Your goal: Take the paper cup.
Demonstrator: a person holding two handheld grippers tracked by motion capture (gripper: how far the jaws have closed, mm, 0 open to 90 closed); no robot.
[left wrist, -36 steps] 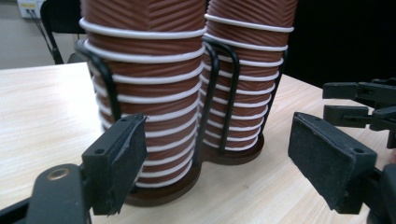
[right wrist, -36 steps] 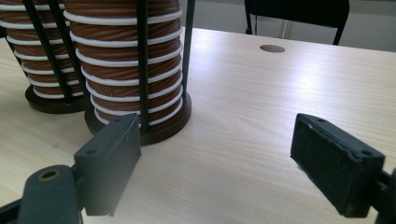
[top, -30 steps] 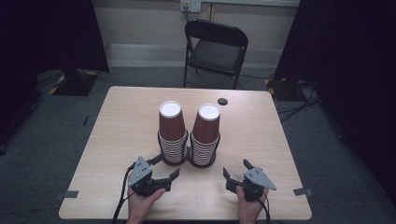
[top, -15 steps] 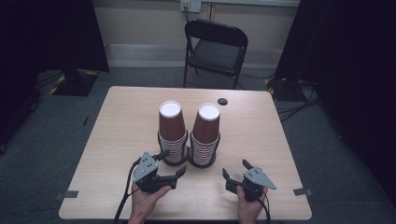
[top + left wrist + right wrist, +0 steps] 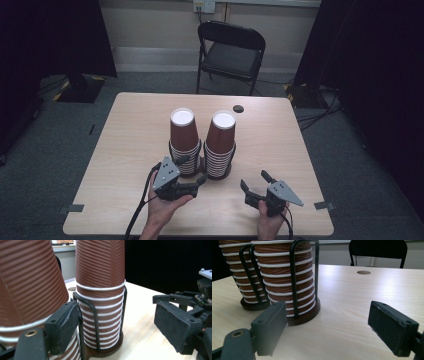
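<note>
Two stacks of brown ribbed paper cups are standing side by side in the middle of the table [image 5: 125, 150], each in a black wire holder on a round dark base; the left stack [image 5: 184, 140] and the right stack [image 5: 220, 145] are sitting just beside each other, bases nearly touching; the left gripper [image 5: 192, 175] is hovering at the near side of the left stack, its jaws standing wide apart with nothing pressed between them, one jaw just beside that stack's wire holder [image 5: 86, 315] in the left gripper view; the right gripper [image 5: 255, 185] is resting to the near right, well apart from the cups, its jaws spread wide over bare wood; a small dark round hole [image 5: 238, 108] is lying far on the table, and a black folding chair [image 5: 230, 50] is standing beyond the far edge.
</note>
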